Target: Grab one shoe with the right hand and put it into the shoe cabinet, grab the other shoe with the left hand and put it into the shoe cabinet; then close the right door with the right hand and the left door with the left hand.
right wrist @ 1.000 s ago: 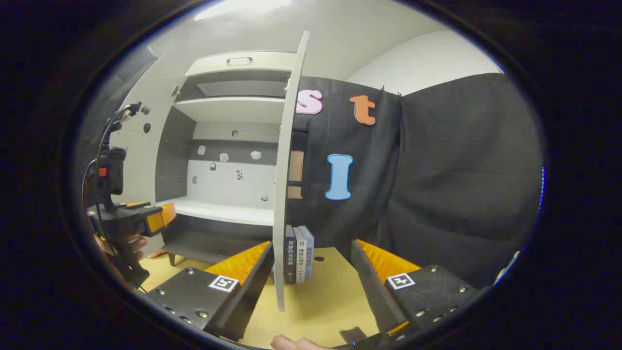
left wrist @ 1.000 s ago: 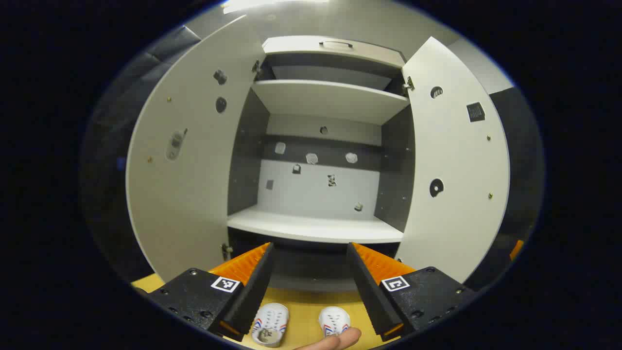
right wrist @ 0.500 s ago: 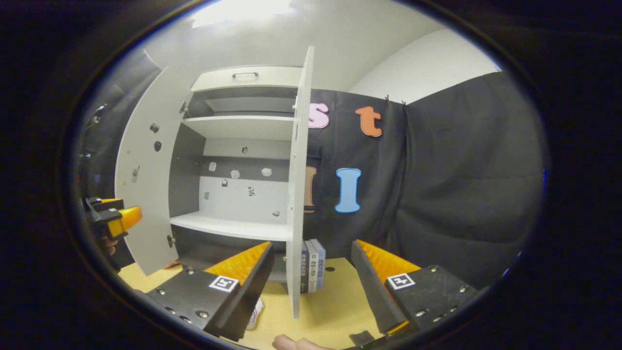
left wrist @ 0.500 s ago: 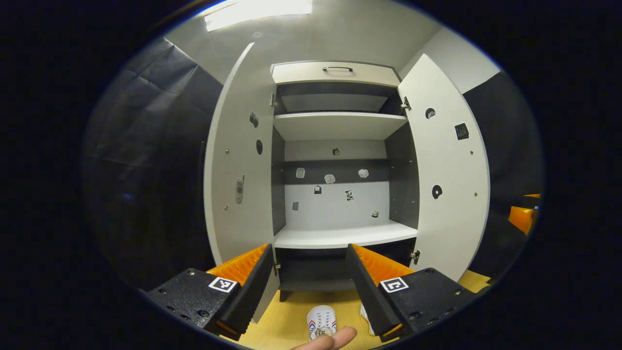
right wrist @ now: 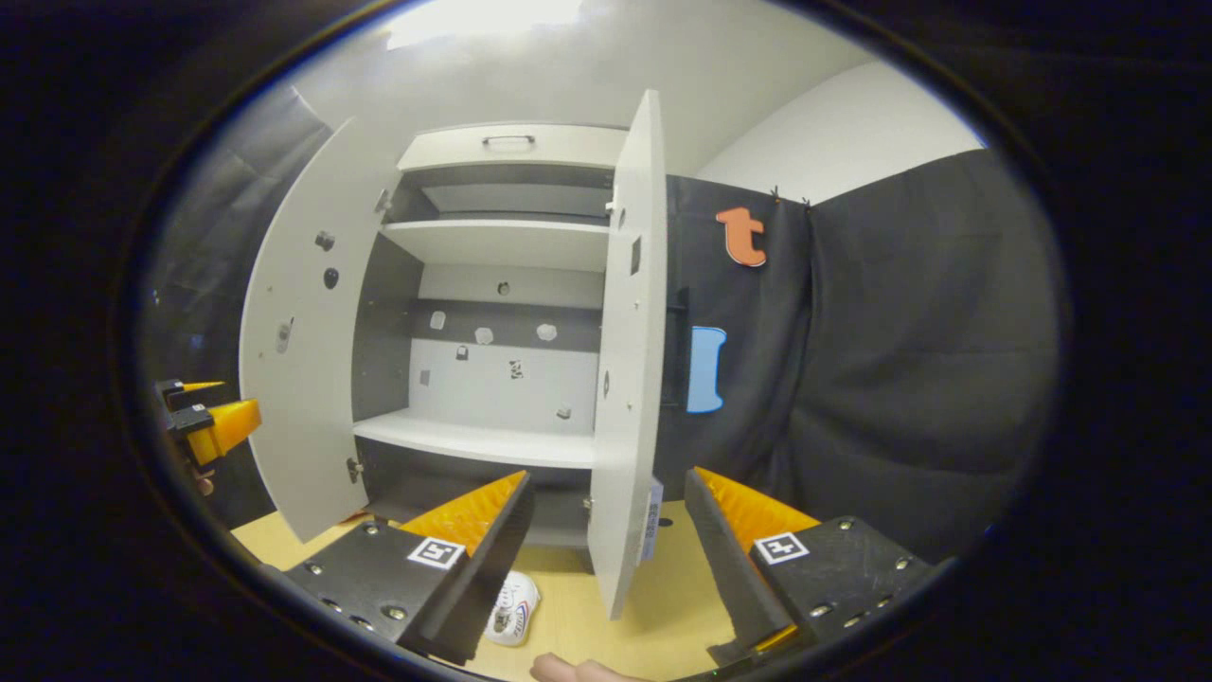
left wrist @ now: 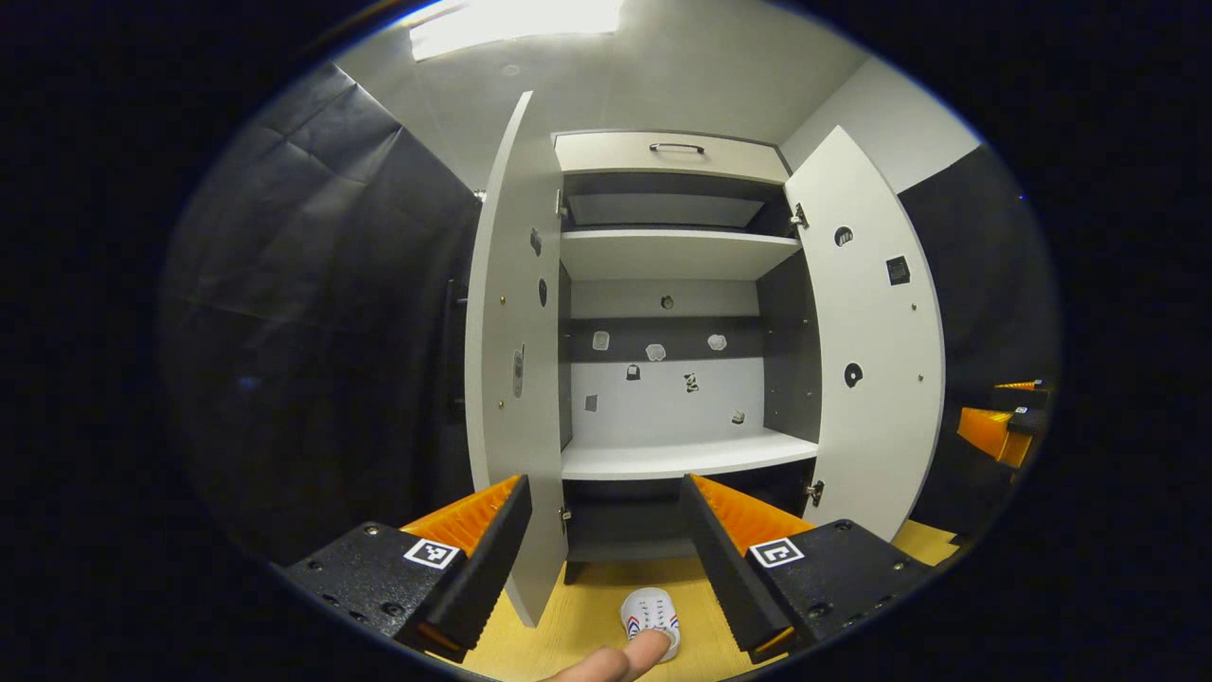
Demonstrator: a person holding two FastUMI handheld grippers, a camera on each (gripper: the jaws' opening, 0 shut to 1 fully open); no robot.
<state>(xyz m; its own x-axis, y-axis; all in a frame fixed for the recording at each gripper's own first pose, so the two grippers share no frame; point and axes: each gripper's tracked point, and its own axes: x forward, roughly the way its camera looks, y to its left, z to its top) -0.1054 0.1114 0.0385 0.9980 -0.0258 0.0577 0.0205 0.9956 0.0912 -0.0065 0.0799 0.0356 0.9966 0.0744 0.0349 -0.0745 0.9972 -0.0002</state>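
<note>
Left gripper view: on a yellow wooden floor [left wrist: 568, 630], the shoe cabinet [left wrist: 677, 313] stands with both doors open; your left gripper [left wrist: 602, 559], jaws apart and empty, frames a white shoe [left wrist: 651, 611] before it.

Right gripper view: your right gripper [right wrist: 606, 559] gapes empty, the right door [right wrist: 627, 350] between its fingers, another shoe [right wrist: 512, 606] beside its left finger.

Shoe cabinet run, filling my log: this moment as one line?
white shoe cabinet: both doors open, shelves bare | white shoe: on table | both grippers: fingers open
</note>
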